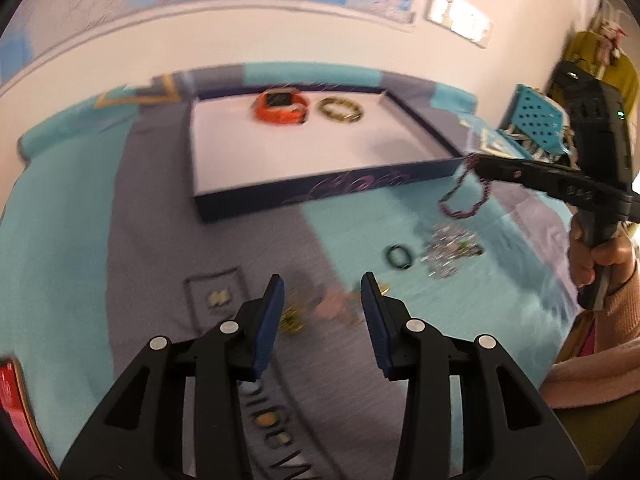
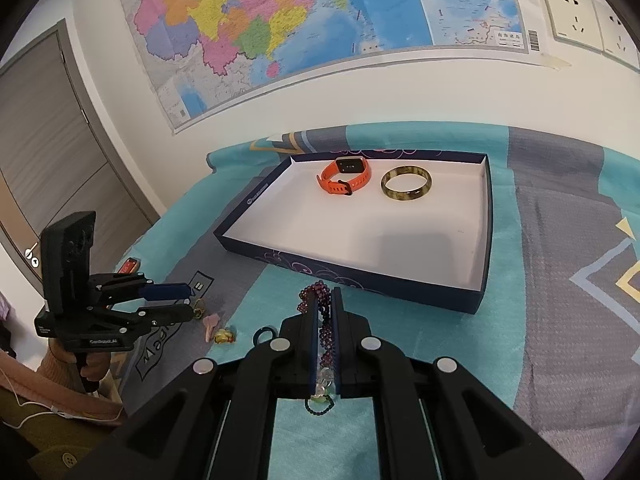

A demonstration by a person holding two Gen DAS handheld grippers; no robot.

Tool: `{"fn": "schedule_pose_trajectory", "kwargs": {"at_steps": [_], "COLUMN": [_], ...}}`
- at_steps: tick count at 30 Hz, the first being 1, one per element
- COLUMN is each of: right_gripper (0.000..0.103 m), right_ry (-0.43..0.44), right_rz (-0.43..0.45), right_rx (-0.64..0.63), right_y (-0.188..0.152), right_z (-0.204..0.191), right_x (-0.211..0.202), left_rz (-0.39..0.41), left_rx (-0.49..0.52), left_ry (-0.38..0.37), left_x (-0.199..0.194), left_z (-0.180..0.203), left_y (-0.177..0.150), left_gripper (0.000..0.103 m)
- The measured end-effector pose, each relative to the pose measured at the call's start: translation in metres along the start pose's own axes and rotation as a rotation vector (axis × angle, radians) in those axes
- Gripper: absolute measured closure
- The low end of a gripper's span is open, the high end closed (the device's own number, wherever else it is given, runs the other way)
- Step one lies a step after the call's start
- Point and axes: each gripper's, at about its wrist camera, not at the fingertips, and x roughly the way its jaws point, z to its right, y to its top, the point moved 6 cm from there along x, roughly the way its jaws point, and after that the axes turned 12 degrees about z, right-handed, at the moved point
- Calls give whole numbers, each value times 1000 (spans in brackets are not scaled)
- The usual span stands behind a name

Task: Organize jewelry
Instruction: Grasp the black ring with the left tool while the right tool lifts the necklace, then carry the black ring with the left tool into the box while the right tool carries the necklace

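Two pieces already lie in the box (image 2: 256, 204): orange watch (image 2: 343, 179), then bangle (image 2: 406, 183). Your left tool (image 1: 323, 294) hangs open over small trinkets (image 2: 218, 328) before the box; your right tool (image 2: 325, 304) clamps the bead bracelet (image 1: 464, 196) beside its near wall.

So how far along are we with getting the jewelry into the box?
Done: the orange watch and amber bangle lie in the box. In hand: the right gripper is shut on the purple bead bracelet, beside the box. Left: the dark ring, sparkly piece, and small pink and yellow pieces under the open left gripper.
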Motion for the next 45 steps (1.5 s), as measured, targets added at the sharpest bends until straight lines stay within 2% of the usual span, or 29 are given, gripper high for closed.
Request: {"fn": "schedule_pose_trajectory", "kwargs": {"at_steps": [4,8,12,16,19,20,21,28,35,45], "right_gripper": [98,97,97,97,97,97,97,97,97,97], "right_ry": [2,3,6,11,15,16,16,22,25,18], "right_rz": [3,3,5,2,1,1,2,17,55,67], "right_rx": [2,8,11,16,16,14,14,-8,-38,-41], "right_y": [0,0,0,-2,-2,-1,-1,9,33,66], "right_z": [1,2,4,6,6,6,6,3,2,11], "right_x": [-1,-2,-2,0,1,2,2,0,0,28], "left_rz": [13,-39,-98,-100,-96,-95,-95,-83,-19,46], "left_rx": [76,120,127,127,166,183,194,153,99,72], "left_ry": [-75,-107,-84,-71,-48,-40,-40,-48,-56,17], "left_x": [13,41,60,63,63,63,62,60,48,57], "left_z": [32,51,52,50,54,55,57,54,41,8], "left_y": [14,12,3,1,-1,-1,-1,6,36,83], "left_gripper": [61,60,64,66,75,80,80,80,80,80]}}
